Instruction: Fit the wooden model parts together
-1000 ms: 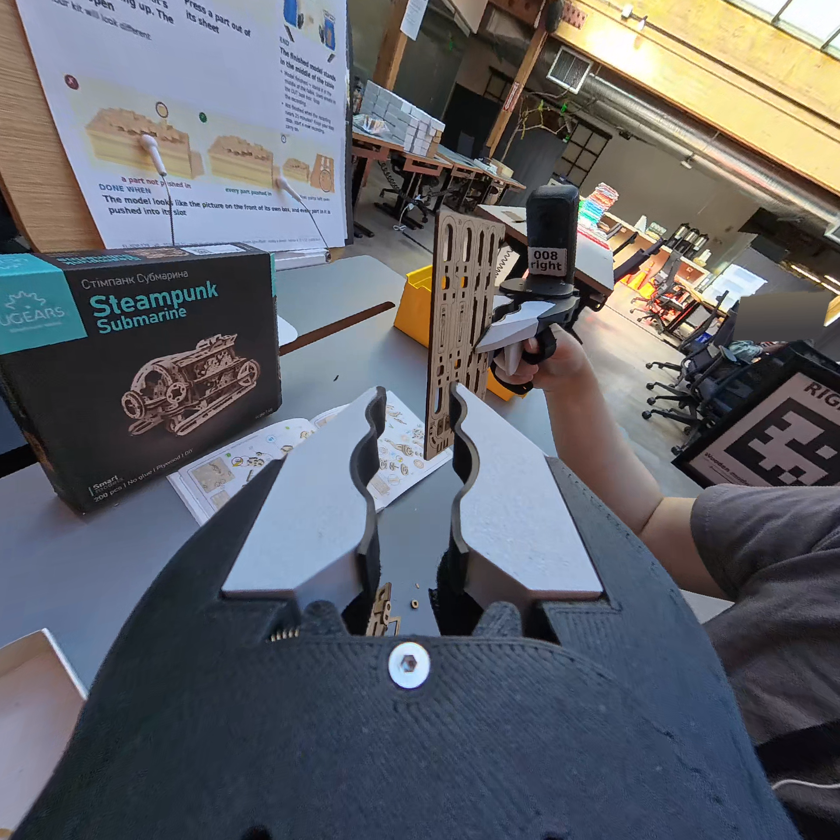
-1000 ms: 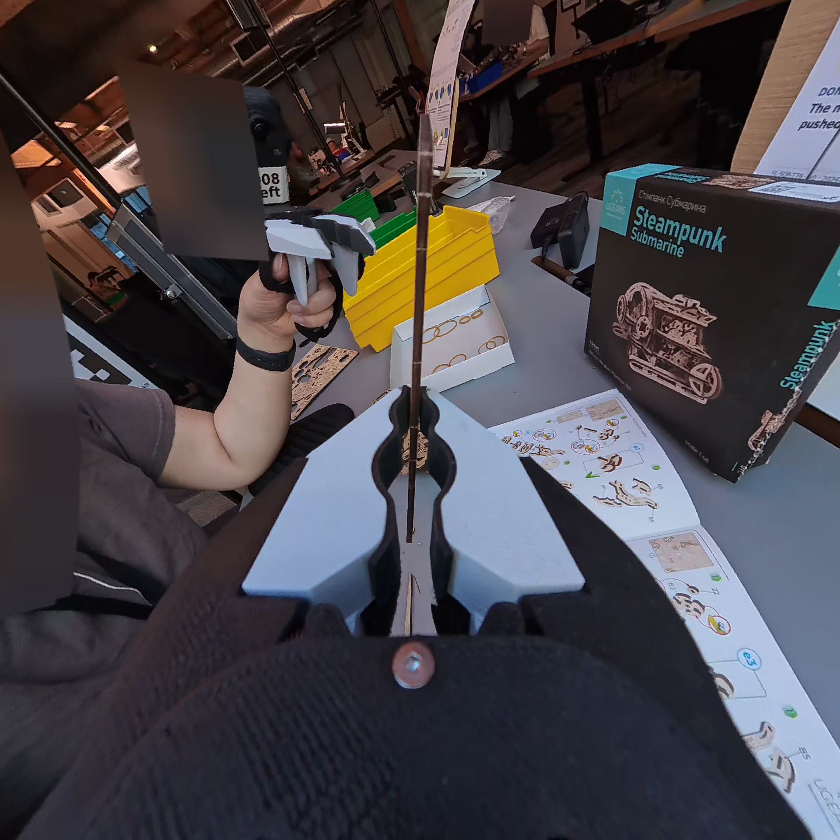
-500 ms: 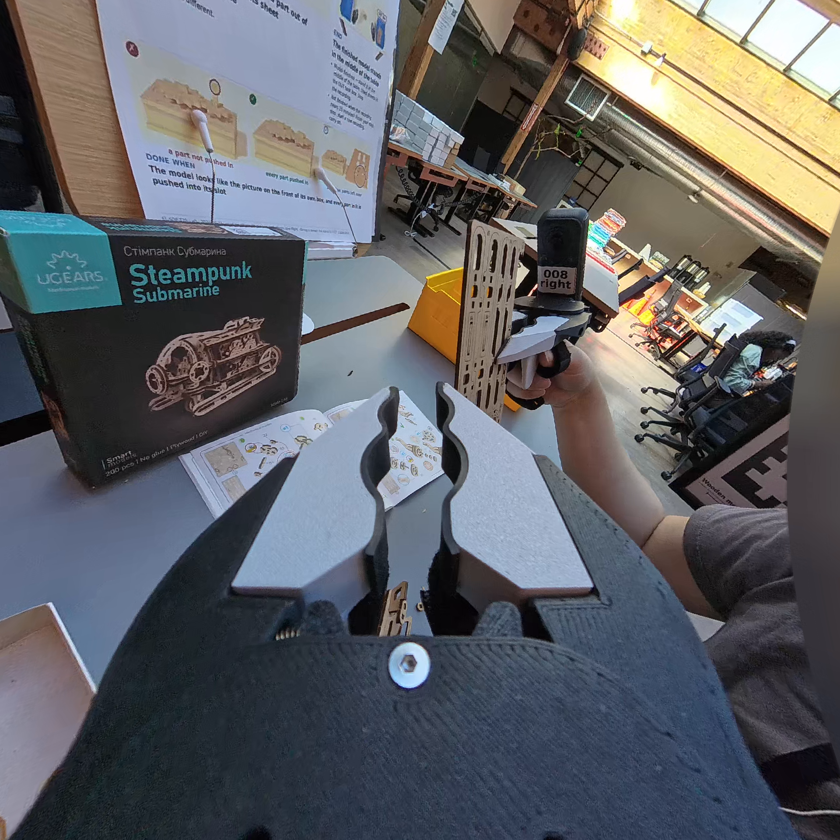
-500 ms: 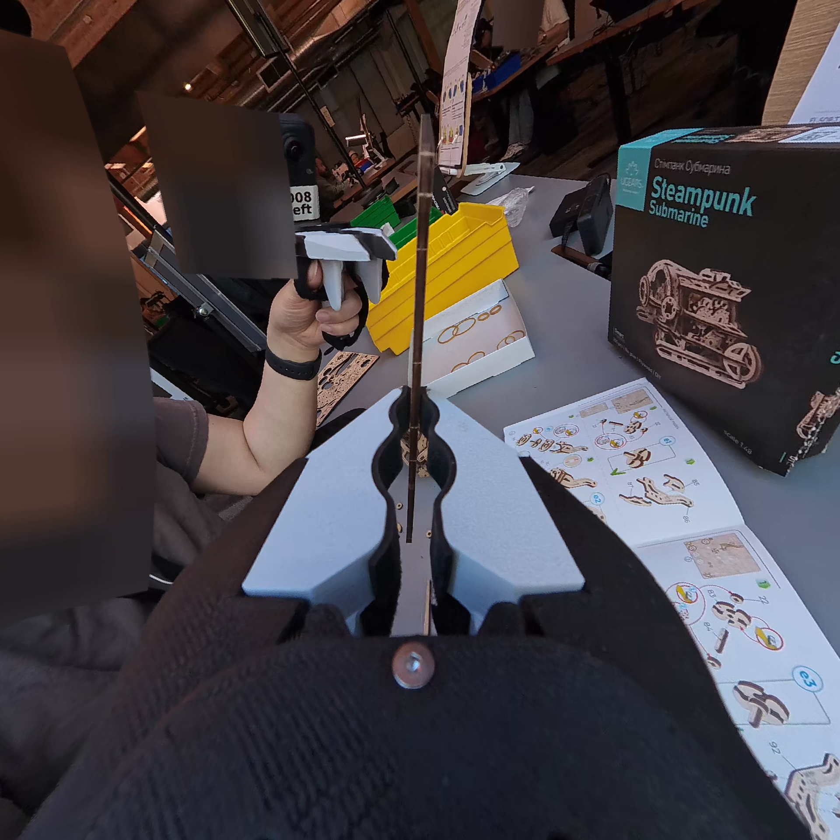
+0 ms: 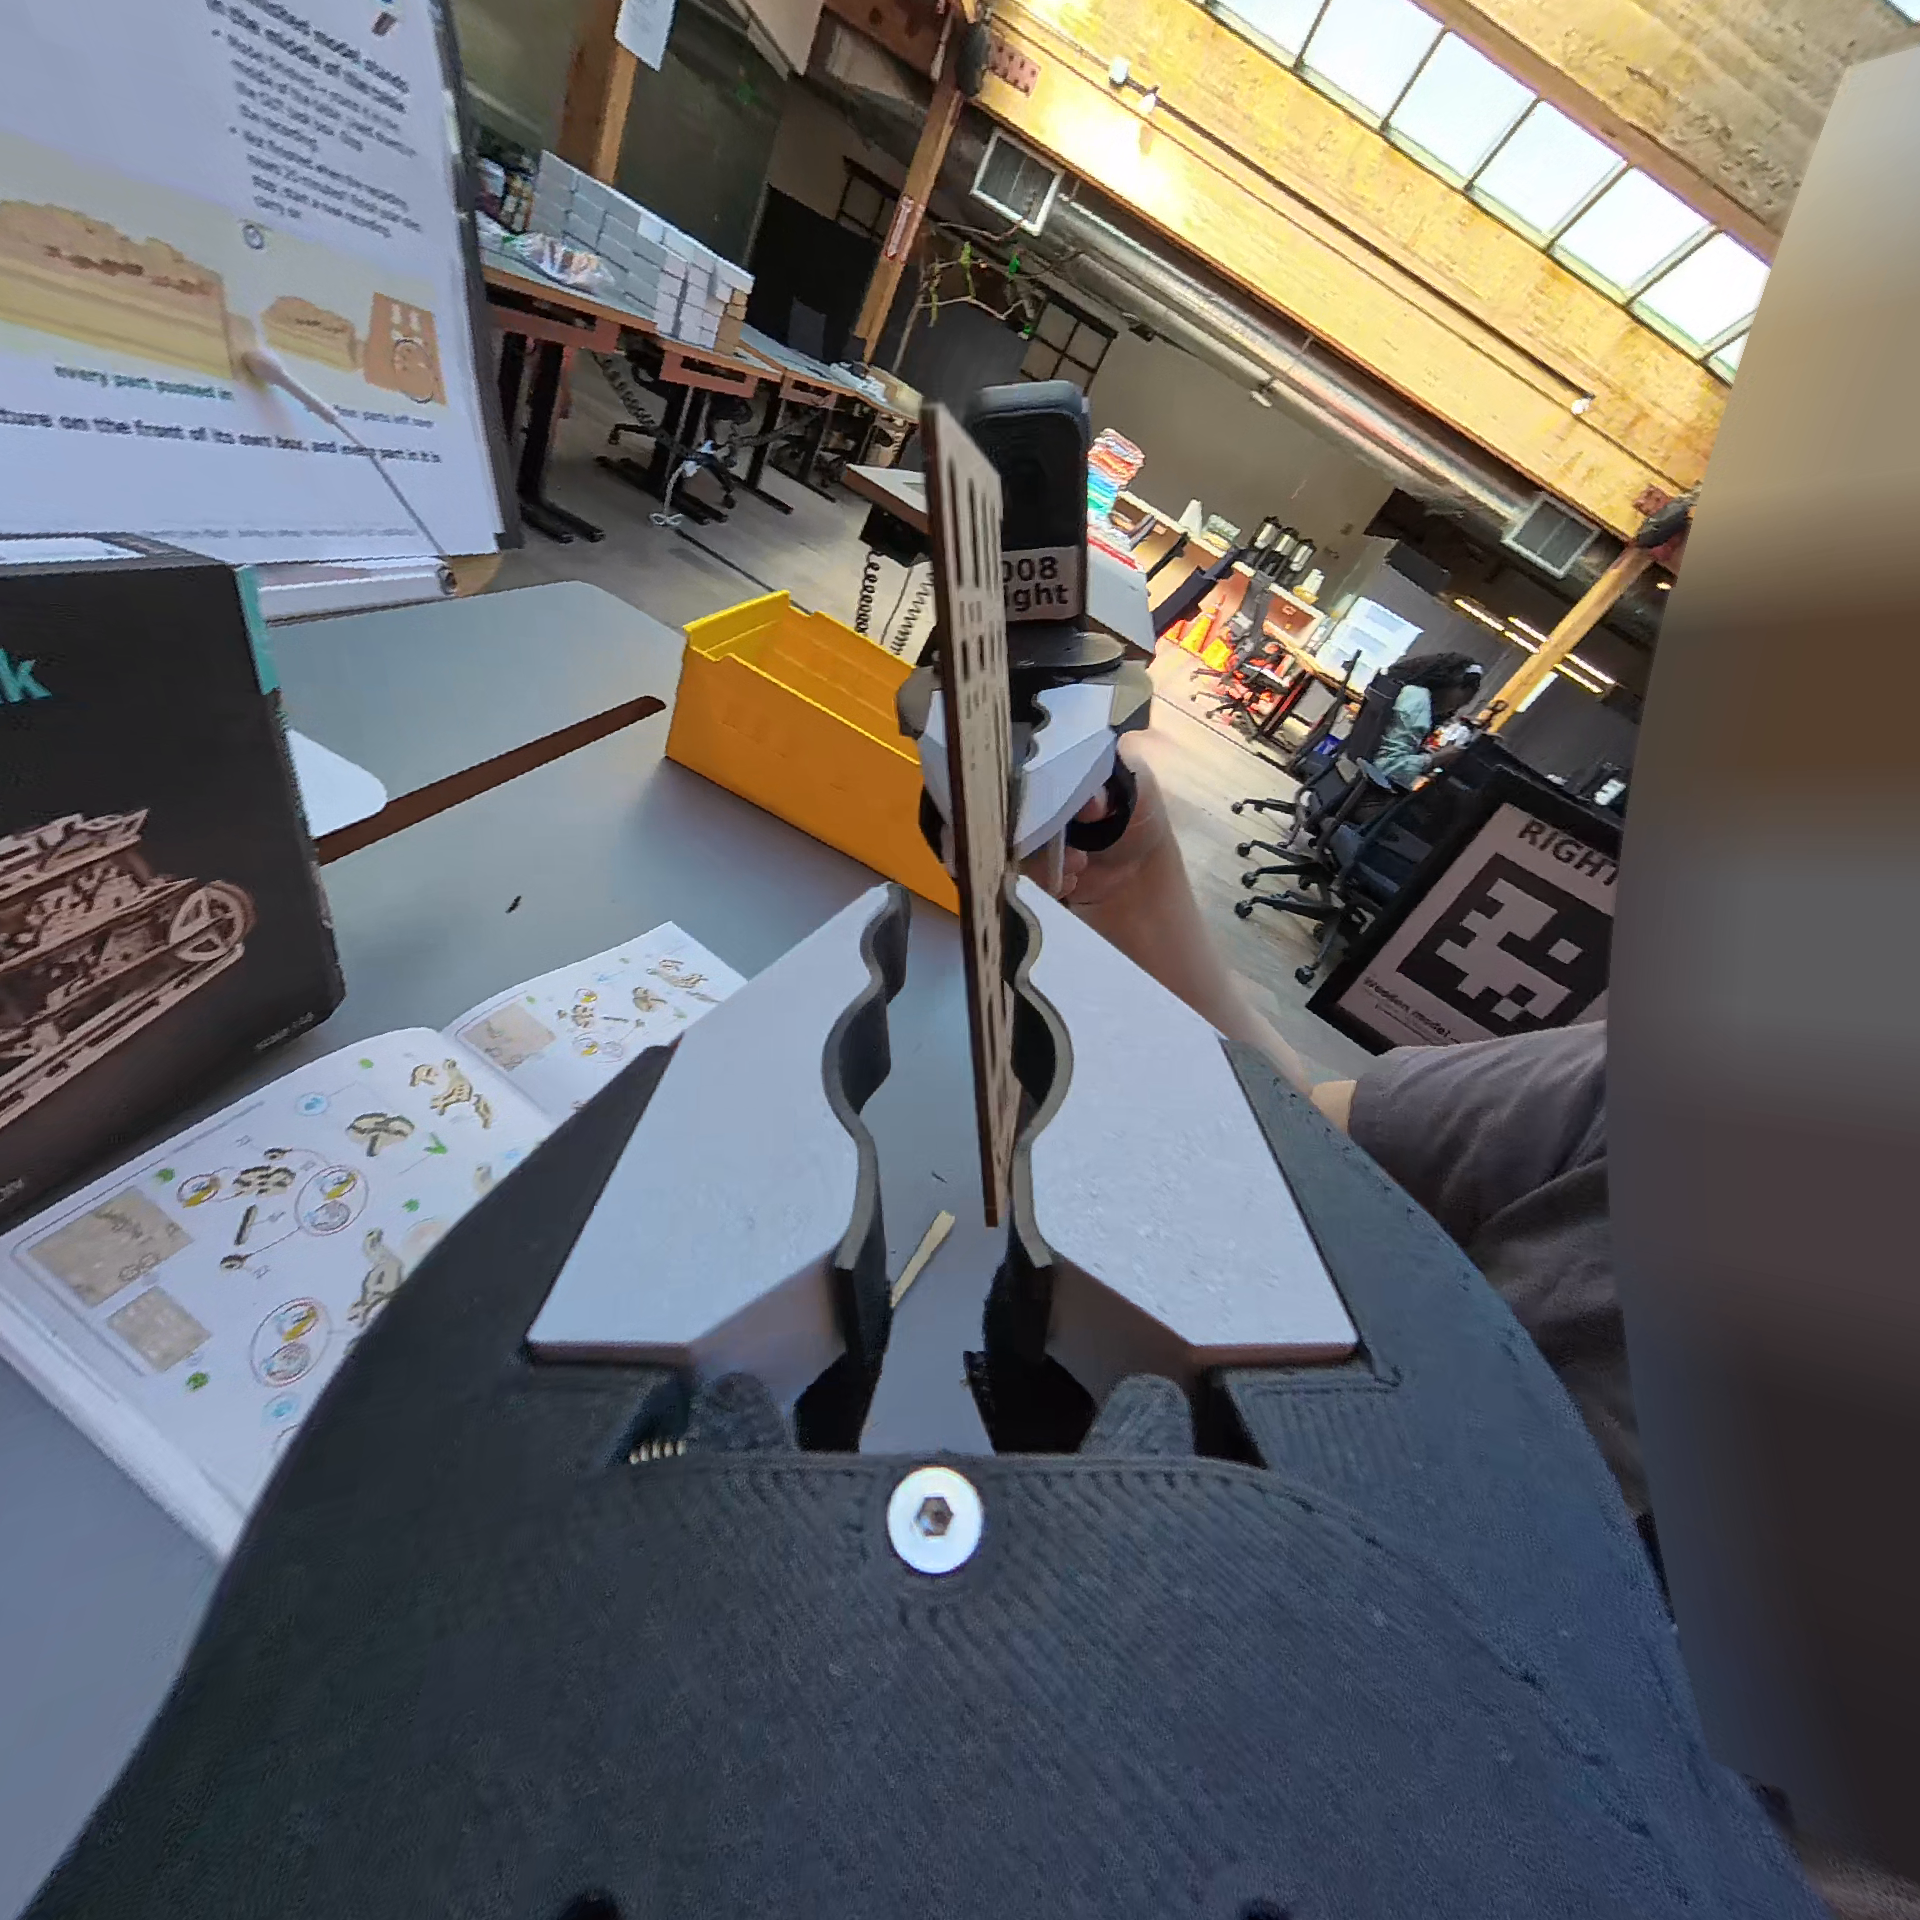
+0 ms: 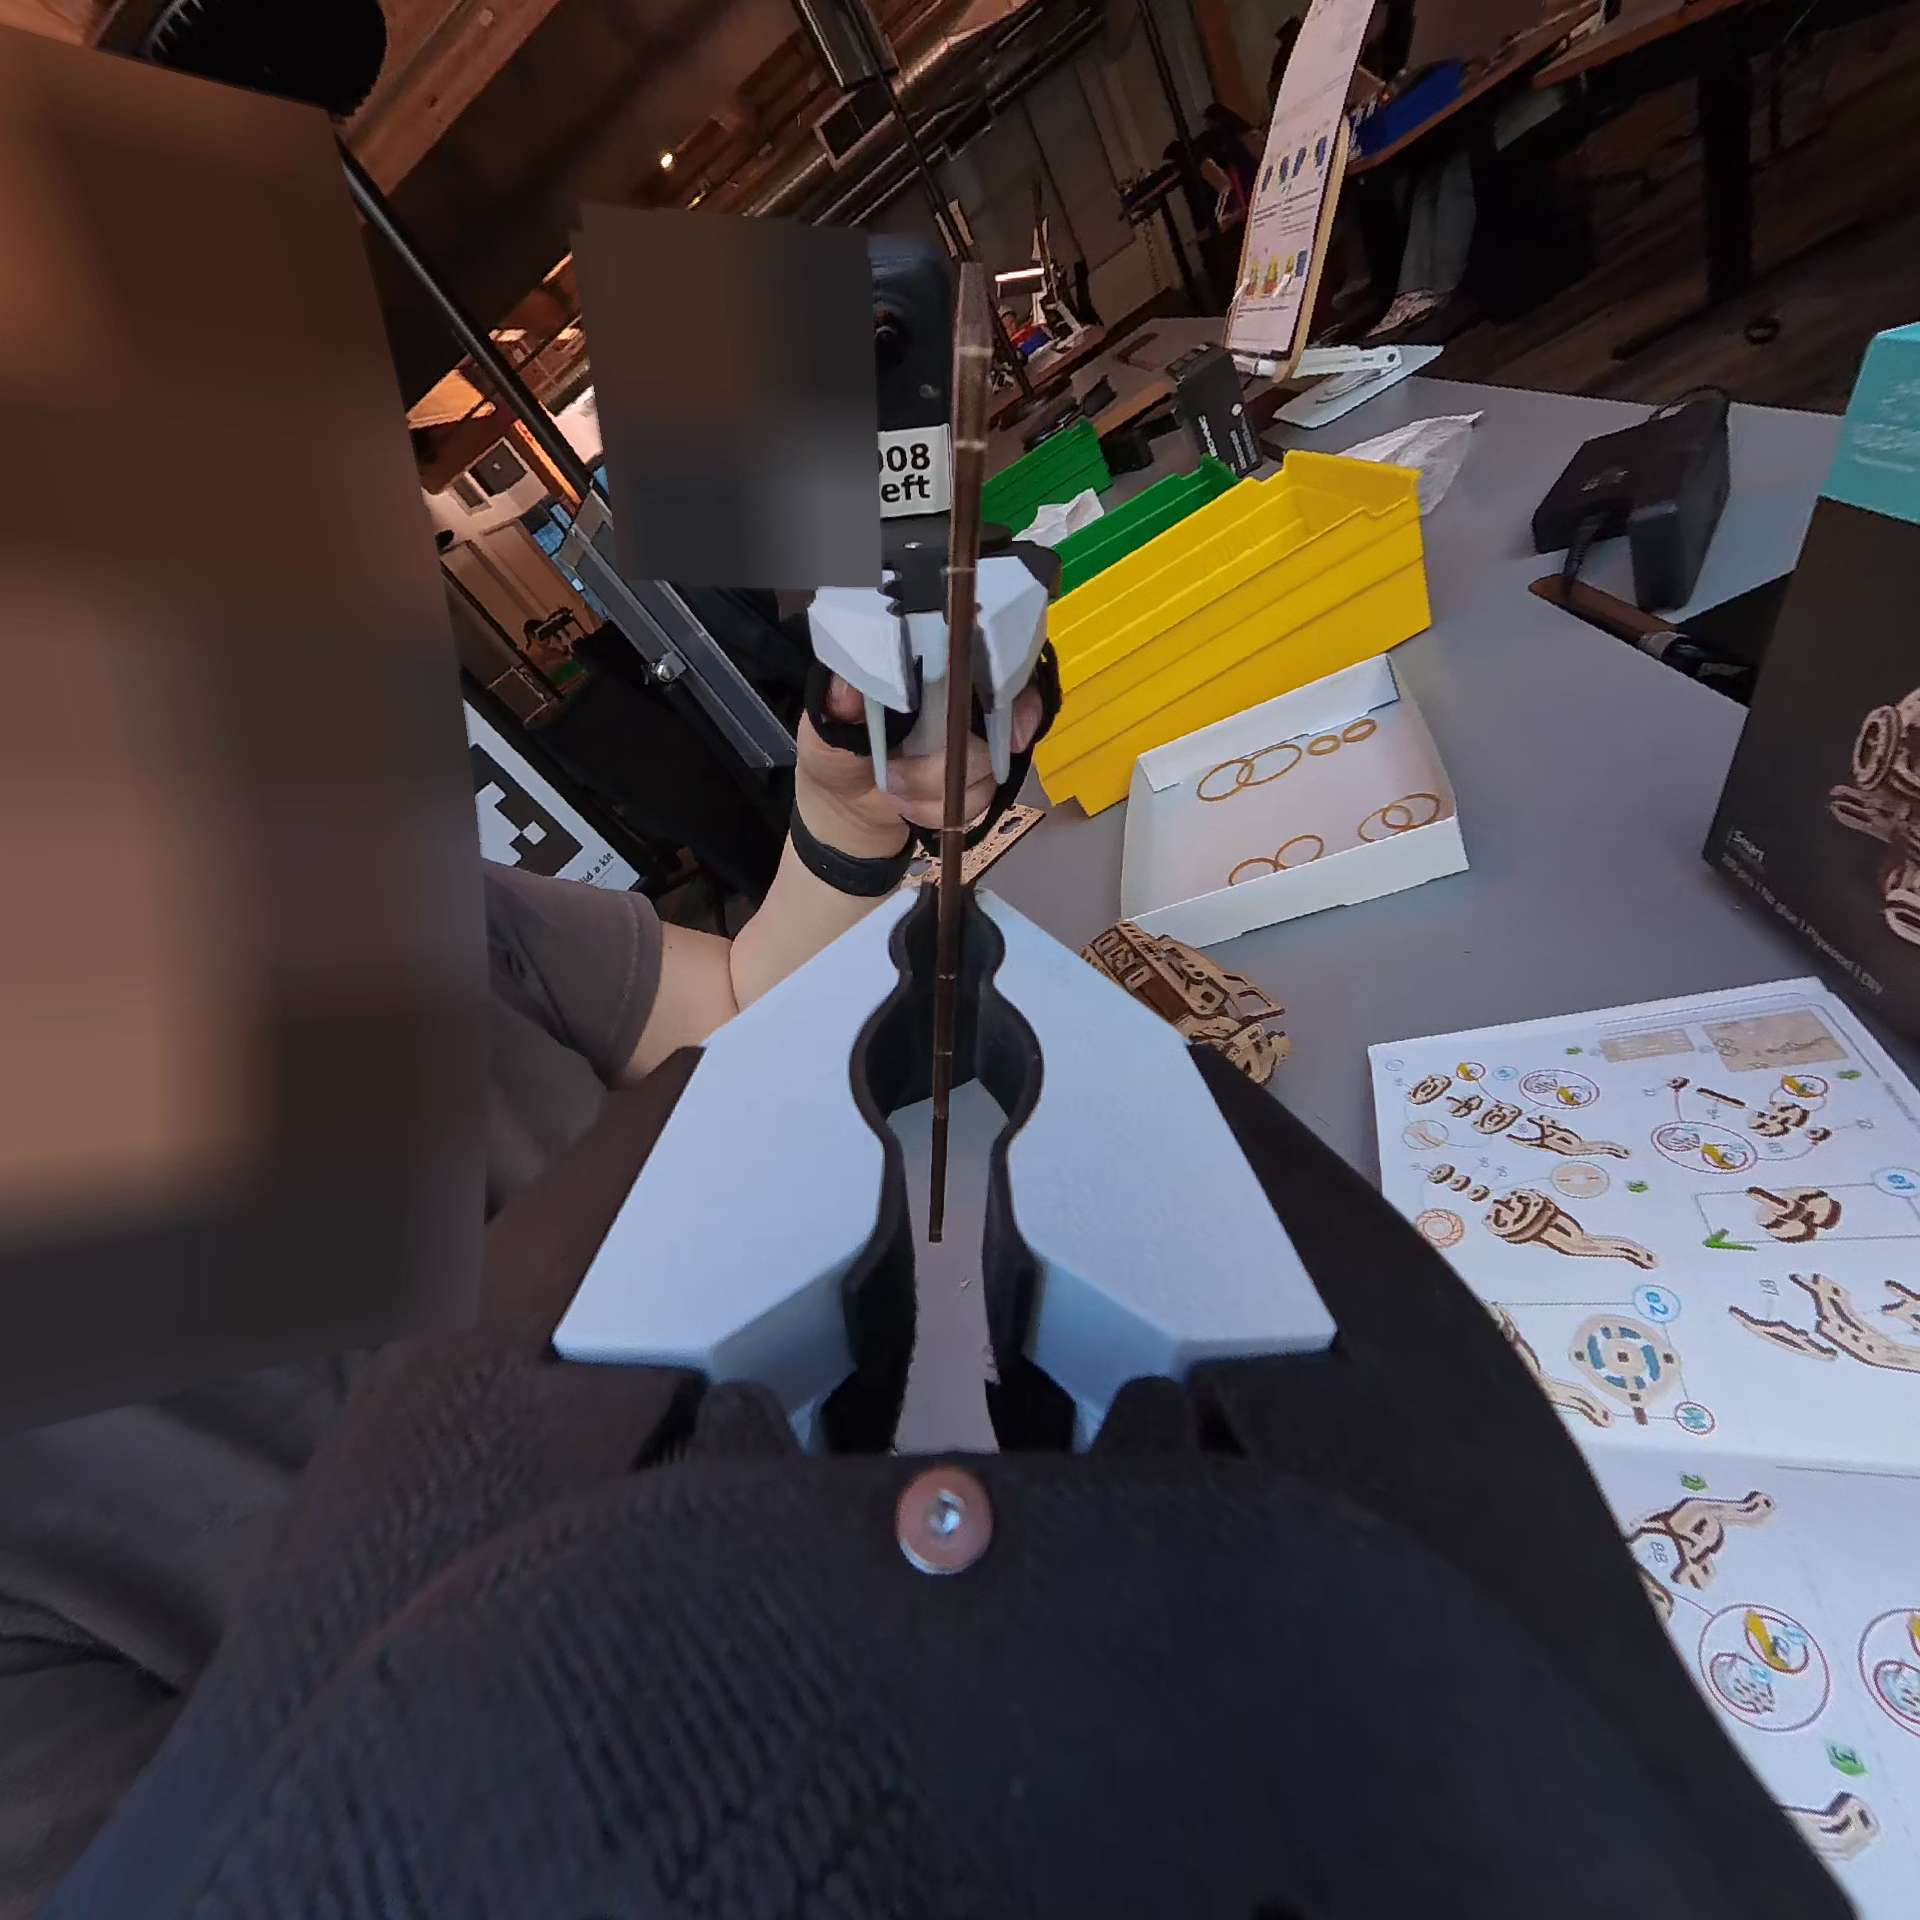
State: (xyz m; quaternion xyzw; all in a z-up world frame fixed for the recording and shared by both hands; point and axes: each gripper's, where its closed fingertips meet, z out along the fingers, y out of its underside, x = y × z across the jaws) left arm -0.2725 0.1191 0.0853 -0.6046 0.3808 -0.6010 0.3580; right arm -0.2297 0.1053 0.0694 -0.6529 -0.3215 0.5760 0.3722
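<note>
A thin perforated wooden parts sheet point(image 6: 957, 623) stands upright, edge-on in the right wrist view, and my right gripper point(image 6: 945, 920) is shut on its lower end. In the left wrist view the same sheet point(image 5: 977, 748) stands between the fingers of my left gripper point(image 5: 956, 920), close to the right finger. My left gripper is open, and it shows beyond the sheet in the right wrist view point(image 6: 935, 717) with one finger on each side. A partly built wooden model point(image 6: 1184, 997) lies on the grey table.
On the table are a yellow bin point(image 5: 800, 717), a white tray point(image 6: 1153, 831) holding rings, an open instruction booklet point(image 6: 1662, 1195), the dark kit box point(image 5: 135, 883), and another flat wooden sheet point(image 6: 1003, 831). A small wooden sliver point(image 5: 923, 1270) lies under my left gripper. About 6 cm separates my left fingertips from my right.
The two grippers have come together. My left gripper's fingers, earlier short of the sheet, now stand on either side of its lower part. The right gripper still holds the sheet.
</note>
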